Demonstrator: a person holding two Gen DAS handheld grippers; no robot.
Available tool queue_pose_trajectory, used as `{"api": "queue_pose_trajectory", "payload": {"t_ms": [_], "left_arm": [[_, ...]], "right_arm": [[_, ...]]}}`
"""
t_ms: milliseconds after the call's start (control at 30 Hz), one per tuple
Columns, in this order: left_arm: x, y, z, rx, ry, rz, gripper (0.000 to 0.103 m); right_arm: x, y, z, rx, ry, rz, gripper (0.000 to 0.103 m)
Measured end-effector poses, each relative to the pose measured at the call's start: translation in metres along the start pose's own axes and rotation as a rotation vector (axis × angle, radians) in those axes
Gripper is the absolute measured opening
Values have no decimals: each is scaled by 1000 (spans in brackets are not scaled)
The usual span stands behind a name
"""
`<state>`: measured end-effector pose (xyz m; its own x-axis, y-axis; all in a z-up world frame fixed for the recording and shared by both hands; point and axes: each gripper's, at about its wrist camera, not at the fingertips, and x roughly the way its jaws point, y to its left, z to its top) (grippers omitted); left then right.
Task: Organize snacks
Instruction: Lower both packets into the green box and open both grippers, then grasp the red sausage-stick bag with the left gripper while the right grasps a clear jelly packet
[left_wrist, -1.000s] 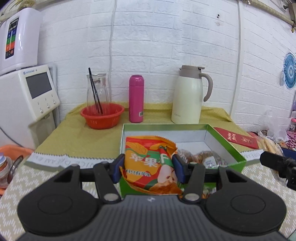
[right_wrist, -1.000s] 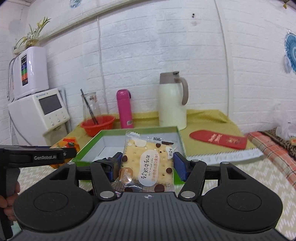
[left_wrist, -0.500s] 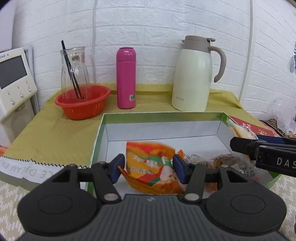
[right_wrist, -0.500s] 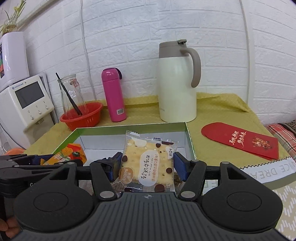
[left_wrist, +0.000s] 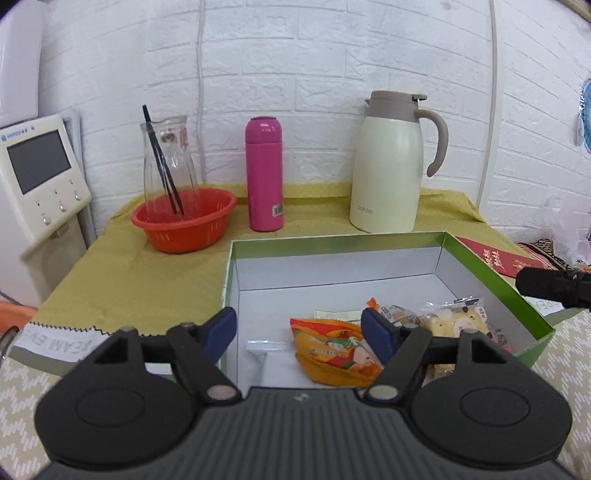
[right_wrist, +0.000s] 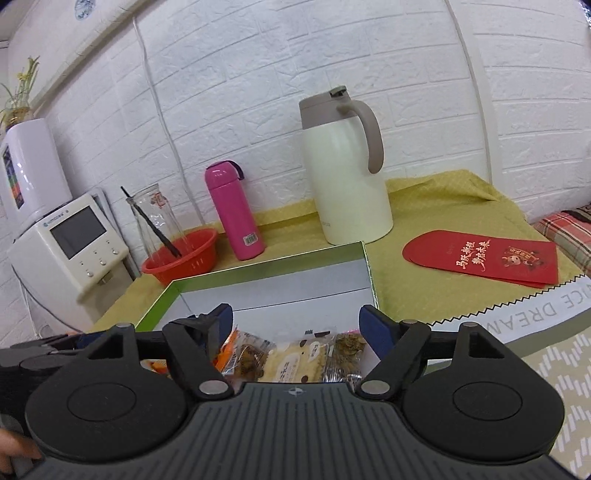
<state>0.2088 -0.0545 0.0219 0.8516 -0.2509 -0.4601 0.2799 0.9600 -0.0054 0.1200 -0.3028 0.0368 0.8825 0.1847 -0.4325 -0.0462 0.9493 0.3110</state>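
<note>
White brick is backing a yellow-clothed table where both grippers, left (left_wrist: 298, 329) and right (right_wrist: 296, 324), are hovering spread and empty over the green box (left_wrist: 495, 271); orange packet (left_wrist: 332, 350) and biscuit packet (right_wrist: 295, 360) are lying inside. Likely next: fetching another snack.

Box (left_wrist: 480, 254) sat at worktop (left_wrist: 110, 280) front; chip bag (left_wrist: 332, 350) and cracker packet (left_wrist: 458, 323) lay inside, bag left of packet. Behind box, left to right: basket (left_wrist: 184, 225) holding glass jar (left_wrist: 168, 162), bottle (left_wrist: 265, 173), jug (left_wrist: 388, 166). Envelope (right_wrist: 484, 258) lay right of box.

L gripper (left_wrist: 298, 328) jaws spread, R gripper (right_wrist: 296, 324) jaws spread, both empty
</note>
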Motion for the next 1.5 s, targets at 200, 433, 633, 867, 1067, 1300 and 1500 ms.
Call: {"api": "queue_pose_trajectory", "payload": {"t_ms": [200,433,633,867,1067,1300,1500], "left_arm": [[-77,-3,-43,68,-52,-61,88],[-123,-16,-89,156,-32,-180,95],[-118,-36,-110,225,14,-258,95],[-99,-41,-128,201,131,-318,82],[-96,-32,-129,119,148,-346,70],[-104,-24,-131,75,144,-321,64],[-131,-3,-129,2,113,-264,64]], "right_arm": [[-36,13,-39,-24,87,92,96],[-30,16,-63,96,164,69,89],[-12,24,-71,152,219,-4,72],[4,39,-76,120,228,-78,77],[22,45,-74,96,270,-151,98],[10,51,-79,25,250,-138,70],[-30,45,-81,85,143,-106,70]]}}
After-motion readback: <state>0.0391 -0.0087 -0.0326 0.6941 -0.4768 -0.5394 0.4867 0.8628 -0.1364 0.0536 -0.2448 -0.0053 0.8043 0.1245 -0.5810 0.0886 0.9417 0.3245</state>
